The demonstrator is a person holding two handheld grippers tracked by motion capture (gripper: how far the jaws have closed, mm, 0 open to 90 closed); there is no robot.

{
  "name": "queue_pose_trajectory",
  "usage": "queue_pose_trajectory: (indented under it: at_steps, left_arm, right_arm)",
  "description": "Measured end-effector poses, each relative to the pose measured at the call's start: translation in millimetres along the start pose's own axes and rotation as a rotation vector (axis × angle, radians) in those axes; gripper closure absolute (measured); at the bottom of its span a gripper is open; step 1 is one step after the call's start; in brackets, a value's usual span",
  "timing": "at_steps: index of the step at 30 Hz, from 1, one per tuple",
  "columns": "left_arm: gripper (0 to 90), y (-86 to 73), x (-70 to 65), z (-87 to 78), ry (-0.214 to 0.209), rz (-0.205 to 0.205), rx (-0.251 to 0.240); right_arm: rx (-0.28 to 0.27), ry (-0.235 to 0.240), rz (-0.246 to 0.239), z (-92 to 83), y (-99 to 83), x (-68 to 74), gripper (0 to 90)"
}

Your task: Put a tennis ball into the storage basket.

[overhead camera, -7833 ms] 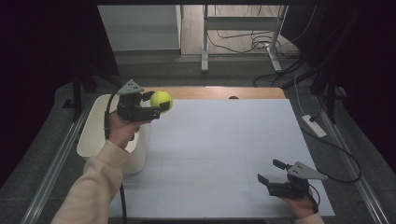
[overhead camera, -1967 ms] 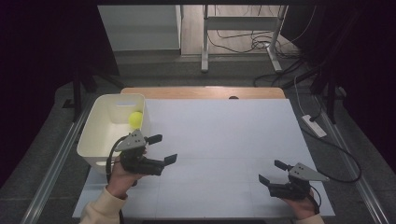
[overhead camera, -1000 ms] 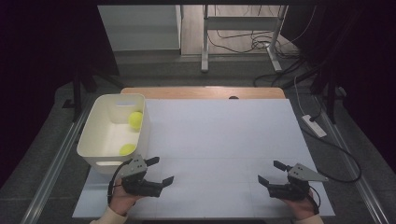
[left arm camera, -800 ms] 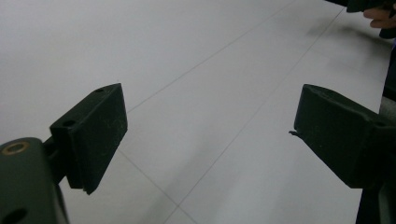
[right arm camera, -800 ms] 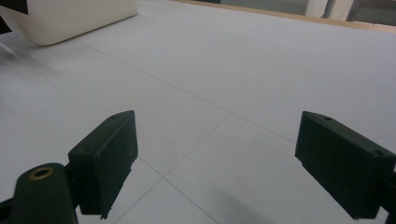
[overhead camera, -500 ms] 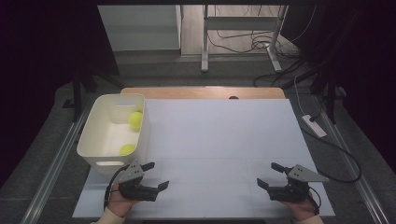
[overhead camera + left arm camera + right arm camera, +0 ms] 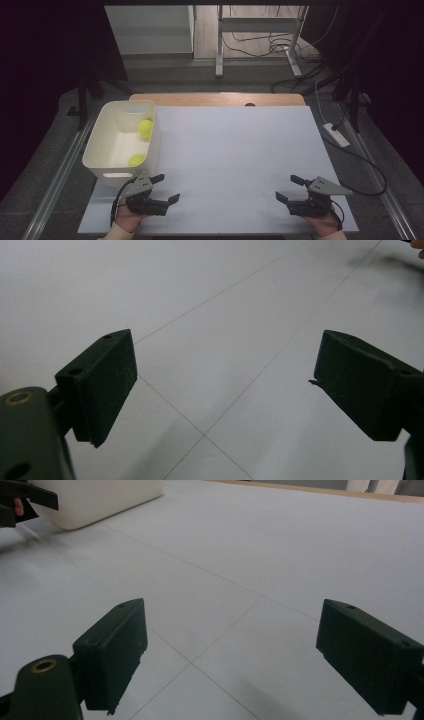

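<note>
High view: I've got the L claw (image 7: pixel 166 188) low at the near-left of the white tabletop (image 7: pixel 240 150), jaws apart, nothing between them. The R claw (image 7: pixel 289 188) sits at the near-right, also spread and empty. The white bin (image 7: pixel 102 145) stands at about 11 o'clock from the L claw, just beyond it, hard against the tabletop's left edge. Two tennis balls are inside: far ball (image 7: pixel 145 128) by the bin's right wall, near ball (image 7: pixel 135 160) at its near-right corner. The L hand is much the nearer to the bin; the R claw is well apart from it, w/ the bin off toward its 10 o'clock. Balls are round, so no long axis to line up. The middle and far half of the tabletop are bare, so plenty of room to swing.

L gripper view: both black pads (image 7: pixel 102 385) stand wide over bare sheet seams.

R gripper view: pads (image 7: pixel 115 652) equally wide, nothing gripped; the bin's wall (image 7: pixel 95 500) shows at 11 o'clock, w/ the other claw's tip at the far left edge. I judge any next reach into the bin belongs to the L hand, going up over the near rim.
</note>
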State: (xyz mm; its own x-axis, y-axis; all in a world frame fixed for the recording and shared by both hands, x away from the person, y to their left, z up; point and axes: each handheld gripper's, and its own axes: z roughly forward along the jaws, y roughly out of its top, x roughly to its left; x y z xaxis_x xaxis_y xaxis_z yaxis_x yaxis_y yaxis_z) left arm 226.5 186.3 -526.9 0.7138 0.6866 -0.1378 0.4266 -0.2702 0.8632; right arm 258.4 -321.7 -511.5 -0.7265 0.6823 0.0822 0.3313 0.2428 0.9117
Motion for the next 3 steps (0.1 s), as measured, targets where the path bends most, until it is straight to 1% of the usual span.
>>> queue_pose_trajectory:
  at_steps: [3]
  left_arm:
    - [11.3,0.3,0.0,0.2,0.0,-0.002,-0.002]
  right_arm:
    - [0.0,0.0,-0.004,0.5,0.4,0.2,13.0]
